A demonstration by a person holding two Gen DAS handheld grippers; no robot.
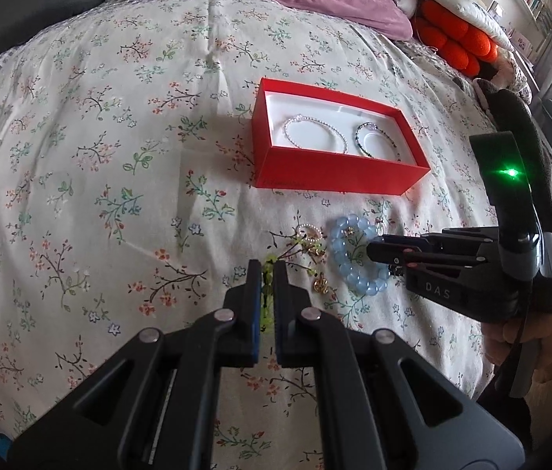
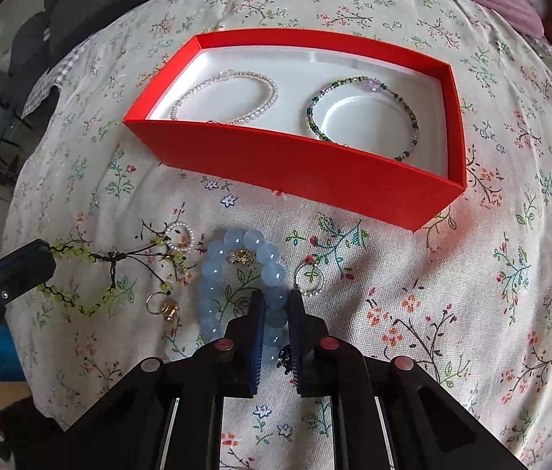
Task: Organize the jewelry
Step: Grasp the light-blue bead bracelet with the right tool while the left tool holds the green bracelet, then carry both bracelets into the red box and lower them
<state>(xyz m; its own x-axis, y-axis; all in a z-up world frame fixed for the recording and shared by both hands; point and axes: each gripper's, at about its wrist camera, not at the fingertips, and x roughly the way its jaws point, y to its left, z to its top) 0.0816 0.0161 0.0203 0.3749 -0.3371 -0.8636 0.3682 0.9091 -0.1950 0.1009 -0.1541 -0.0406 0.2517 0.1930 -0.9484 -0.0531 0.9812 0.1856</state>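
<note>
We've got left gripper (image 1: pixel 268 274) pinched tight, angled down; right gripper (image 2: pixel 276 305) steeply down, jaws nearly together.

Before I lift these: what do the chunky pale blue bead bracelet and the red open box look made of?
Chunky pale blue bead bracelet: translucent, glossy round beads with highlights, likely glass or polished stone; plastic cannot be ruled out. Red open box: matte, crisp-edged thin walls, looks like cardboard, with a smooth white moulded insert, probably plastic.

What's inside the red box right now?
Inside the red box, on its white liner, lie two bracelets: a pearl-white beaded bracelet on the left and a green beaded bracelet on the right. The near wall hides each bracelet's closest edge.
</note>
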